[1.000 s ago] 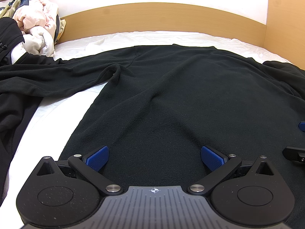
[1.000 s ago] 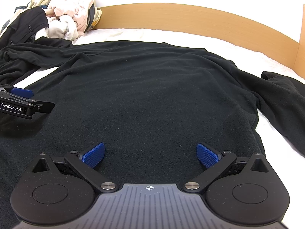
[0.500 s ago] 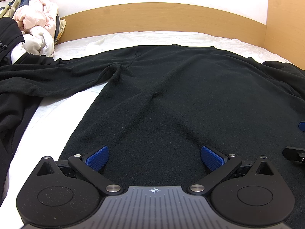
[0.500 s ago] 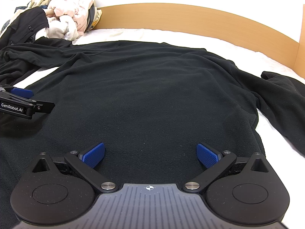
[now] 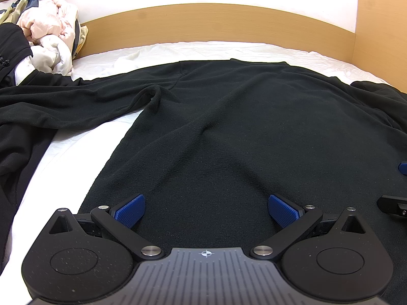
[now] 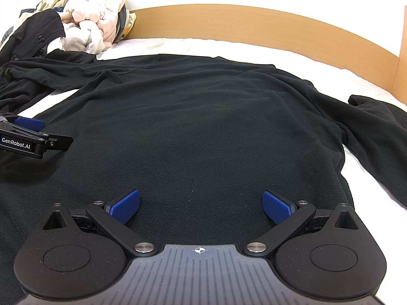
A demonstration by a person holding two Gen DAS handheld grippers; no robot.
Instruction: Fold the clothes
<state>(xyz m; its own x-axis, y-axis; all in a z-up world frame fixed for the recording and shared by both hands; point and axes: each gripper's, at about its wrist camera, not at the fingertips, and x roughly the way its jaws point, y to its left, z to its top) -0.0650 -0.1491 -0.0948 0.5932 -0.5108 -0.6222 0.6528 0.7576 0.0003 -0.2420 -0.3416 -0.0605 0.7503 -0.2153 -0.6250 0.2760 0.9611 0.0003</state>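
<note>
Fingers wide apart on both your left gripper (image 5: pixel 206 209) and right gripper (image 6: pixel 201 206), nothing held, both low over the hem end of the black fleece sweater (image 6: pixel 203 127). Sweater lies flat on the white bed (image 5: pixel 203 50), sleeves spread sideways. Clothes pile (image 6: pixel 94 30) near headboard (image 5: pixel 216 25).

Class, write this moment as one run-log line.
task: fold clothes | left gripper: open, empty | right gripper: open, empty | black sweater: spread flat on bed, unfolded | both grippers over hem end
</note>
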